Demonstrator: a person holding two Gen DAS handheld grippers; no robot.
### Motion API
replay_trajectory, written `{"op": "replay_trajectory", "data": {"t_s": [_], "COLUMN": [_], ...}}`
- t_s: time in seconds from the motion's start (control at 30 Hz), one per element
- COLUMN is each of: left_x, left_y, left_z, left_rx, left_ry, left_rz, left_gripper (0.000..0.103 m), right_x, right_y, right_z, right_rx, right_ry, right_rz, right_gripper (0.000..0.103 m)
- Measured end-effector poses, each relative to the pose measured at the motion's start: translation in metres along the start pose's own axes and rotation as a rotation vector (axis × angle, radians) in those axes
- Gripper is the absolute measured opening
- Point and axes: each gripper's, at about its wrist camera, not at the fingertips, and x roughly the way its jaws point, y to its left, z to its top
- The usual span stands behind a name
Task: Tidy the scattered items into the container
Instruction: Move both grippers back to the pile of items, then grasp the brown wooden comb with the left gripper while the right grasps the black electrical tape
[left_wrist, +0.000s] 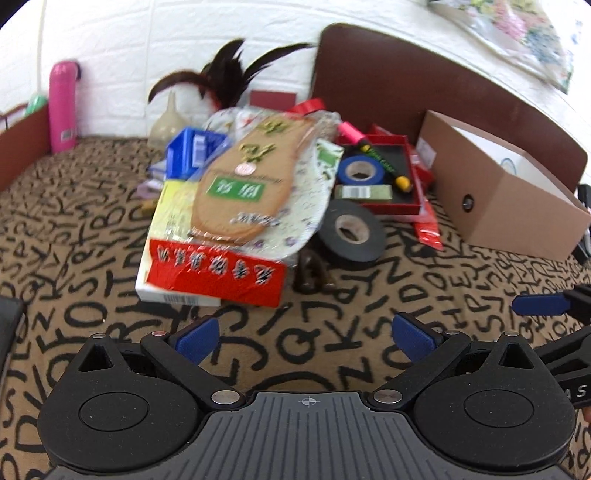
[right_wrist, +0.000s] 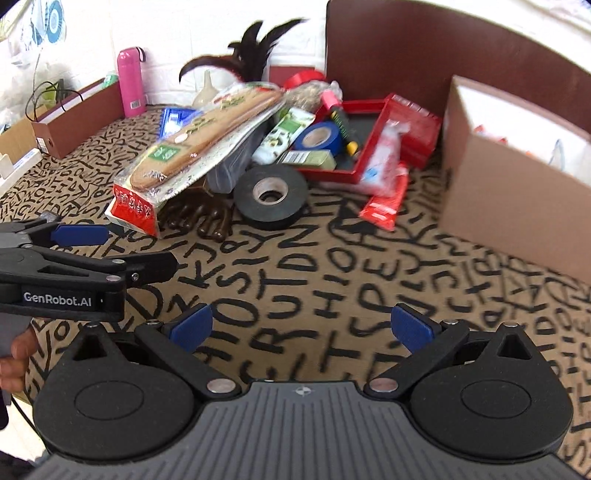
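The cardboard box (right_wrist: 517, 177) stands open on the lettered table (right_wrist: 295, 277), with the clutter heaped just left of it. The insole pack (right_wrist: 199, 136) leans tilted on that heap and could slide off if nudged. The black tape roll (right_wrist: 271, 195) might roll away. Left hand-held gripper (left_wrist: 306, 334) and right hand-held gripper (right_wrist: 301, 325) both gape wide, holding nothing.
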Motion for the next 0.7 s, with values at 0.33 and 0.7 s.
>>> {"op": "replay_trajectory", "data": {"t_s": [0.33, 0.7], "left_x": [0.037, 0.06], "left_y": [0.024, 0.023], "left_z": [0.004, 0.022], "left_rx": [-0.072, -0.13], "left_ry": [0.018, -0.022], "left_rz": [0.016, 0.044], "left_gripper": [0.092, 0.076], "right_x": [0.034, 0.085], "right_y": [-0.011, -0.01], "right_z": [0.019, 0.05], "right_rx": [0.073, 0.135], "right_ry": [-0.058, -0.058], "right_rz": [-0.09, -0.016], "right_gripper": [0.102, 0.078]}}
